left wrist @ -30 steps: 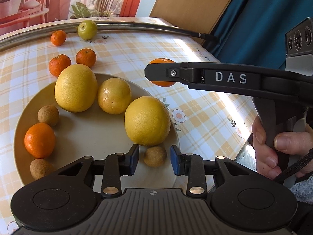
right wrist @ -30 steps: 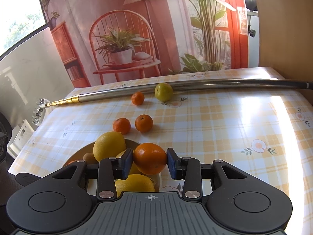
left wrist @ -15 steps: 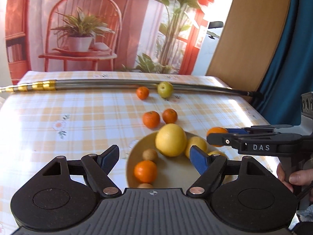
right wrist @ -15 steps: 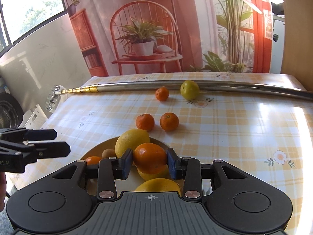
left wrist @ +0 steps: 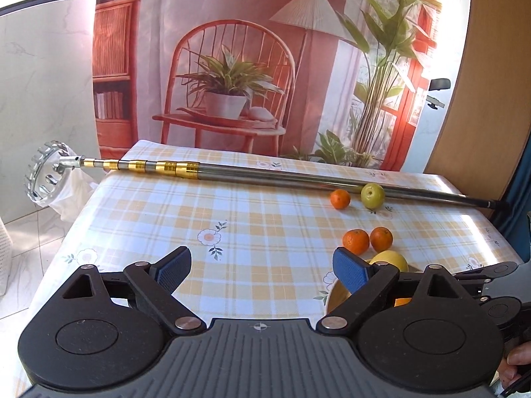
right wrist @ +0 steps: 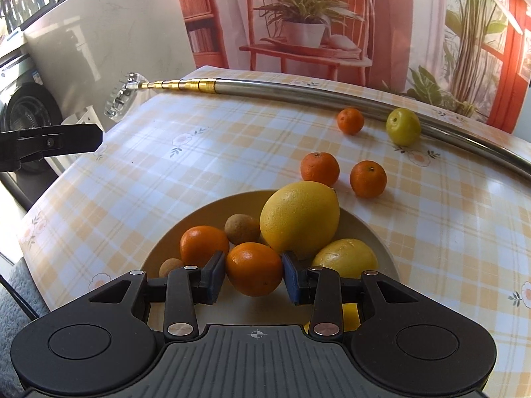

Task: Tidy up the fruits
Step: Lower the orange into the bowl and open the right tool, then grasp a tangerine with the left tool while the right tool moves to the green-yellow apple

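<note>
Your right tool (right wrist: 255,277) clamps a round, glossy orange (right wrist: 254,268) between its blue pads, above the near part of the cream plate (right wrist: 370,232). Behind it an oval, dimpled lemon (right wrist: 299,217) points its tip away-right. Your left tool (left wrist: 262,268) is spread wide over the checked table (left wrist: 265,219), empty.

glossy tablecloth (right wrist: 448,232), metal pole (left wrist: 265,174) (brass-banded)

Right gripper (right wrist: 254,277) hides plate's (right wrist: 186,229) near rim.
</note>
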The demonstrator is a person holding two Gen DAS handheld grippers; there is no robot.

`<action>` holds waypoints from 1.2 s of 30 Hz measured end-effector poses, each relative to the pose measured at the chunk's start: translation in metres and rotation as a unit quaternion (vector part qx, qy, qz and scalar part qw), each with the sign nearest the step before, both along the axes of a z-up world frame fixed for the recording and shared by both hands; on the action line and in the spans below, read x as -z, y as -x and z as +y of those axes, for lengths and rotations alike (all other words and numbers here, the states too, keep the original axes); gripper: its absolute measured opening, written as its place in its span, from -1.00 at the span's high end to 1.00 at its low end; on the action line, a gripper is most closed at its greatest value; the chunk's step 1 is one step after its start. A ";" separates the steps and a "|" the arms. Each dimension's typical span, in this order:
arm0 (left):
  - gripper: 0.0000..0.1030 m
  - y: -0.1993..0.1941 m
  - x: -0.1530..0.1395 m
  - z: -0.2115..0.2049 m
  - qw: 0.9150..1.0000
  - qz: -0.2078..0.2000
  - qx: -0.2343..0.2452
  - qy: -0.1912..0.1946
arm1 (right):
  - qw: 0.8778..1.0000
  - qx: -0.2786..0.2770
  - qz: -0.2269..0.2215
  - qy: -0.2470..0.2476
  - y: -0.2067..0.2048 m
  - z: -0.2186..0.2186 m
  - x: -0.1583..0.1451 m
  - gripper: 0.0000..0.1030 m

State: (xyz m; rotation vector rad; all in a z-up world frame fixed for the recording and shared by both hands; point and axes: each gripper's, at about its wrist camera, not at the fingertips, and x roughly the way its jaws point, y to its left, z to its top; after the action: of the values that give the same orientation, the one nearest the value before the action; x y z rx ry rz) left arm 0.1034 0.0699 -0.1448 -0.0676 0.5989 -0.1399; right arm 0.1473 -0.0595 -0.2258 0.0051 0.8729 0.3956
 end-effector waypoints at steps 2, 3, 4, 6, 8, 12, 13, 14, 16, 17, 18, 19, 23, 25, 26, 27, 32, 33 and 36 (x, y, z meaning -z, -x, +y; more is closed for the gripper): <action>-0.82 0.002 0.001 0.001 1.000 -0.002 -0.001 -0.004 | 1.000 0.001 0.002 0.000 0.000 0.002 0.001 0.33; -0.83 0.003 0.002 0.002 1.000 -0.003 -0.001 -0.005 | 1.000 0.001 0.002 0.002 0.000 0.004 0.001 0.33; -0.83 0.003 0.003 0.002 1.000 -0.004 -0.001 -0.007 | 1.000 0.001 0.004 0.005 0.000 0.004 0.002 0.33; -0.83 0.003 0.005 0.001 1.000 -0.004 -0.004 -0.010 | 1.000 0.004 0.007 0.006 -0.001 0.004 0.003 0.33; -0.83 0.003 0.006 0.000 1.000 -0.003 -0.005 -0.013 | 1.000 0.007 0.010 0.005 -0.002 0.004 0.005 0.33; -0.84 0.004 0.007 -0.003 1.000 -0.004 -0.001 -0.021 | 1.000 0.016 0.018 -0.001 -0.006 0.000 0.007 0.32; -0.84 0.004 0.007 -0.004 1.000 -0.004 -0.004 -0.025 | 1.000 0.018 0.019 -0.008 -0.006 -0.001 0.007 0.32; -0.84 0.004 0.007 -0.005 0.999 -0.005 -0.011 -0.030 | 1.000 0.020 0.020 -0.013 -0.006 -0.003 0.007 0.32; -0.84 0.003 0.007 -0.007 0.999 -0.004 -0.021 -0.038 | 0.999 0.023 0.018 -0.018 -0.006 -0.005 0.006 0.32; -0.84 0.002 0.007 -0.008 0.999 -0.003 -0.021 -0.040 | 0.999 0.024 0.018 -0.018 -0.005 -0.006 0.006 0.32; -0.84 0.002 0.007 -0.009 0.999 -0.001 -0.021 -0.039 | 0.999 0.025 0.017 -0.018 -0.005 -0.006 0.005 0.31; -0.84 0.002 0.007 -0.009 0.999 -0.001 -0.020 -0.038 | 0.999 0.025 0.017 -0.020 -0.003 -0.008 0.003 0.32; -0.84 0.003 0.010 -0.018 0.999 -0.001 -0.010 -0.050 | 0.999 0.034 -0.004 -0.028 0.005 -0.021 -0.011 0.31; -0.84 0.001 0.009 -0.024 0.998 -0.003 0.001 -0.059 | 0.998 0.044 -0.017 -0.029 0.007 -0.032 -0.020 0.31; -0.84 0.000 0.009 -0.027 0.998 -0.001 0.008 -0.060 | 0.998 0.050 -0.024 -0.029 0.007 -0.039 -0.025 0.31; -0.84 -0.001 0.009 -0.029 0.998 0.002 0.014 -0.060 | 0.997 0.058 -0.032 -0.029 0.007 -0.046 -0.030 0.31; -0.84 -0.009 0.002 -0.038 0.999 0.008 0.034 -0.038 | 0.992 0.100 -0.069 -0.036 0.001 -0.082 -0.054 0.31; -0.84 -0.013 0.001 -0.039 0.999 0.013 0.036 -0.032 | 0.991 0.106 -0.075 -0.036 0.000 -0.087 -0.057 0.31; -0.84 -0.023 0.000 -0.039 0.999 0.030 0.035 -0.011 | 0.988 0.122 -0.091 -0.035 -0.004 -0.103 -0.065 0.31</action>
State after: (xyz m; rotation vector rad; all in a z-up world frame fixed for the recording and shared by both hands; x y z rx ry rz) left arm 0.1265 0.0306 -0.1445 -0.0291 0.6622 -0.1996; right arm 0.1510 -0.1624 -0.1608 0.1385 0.6688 0.1940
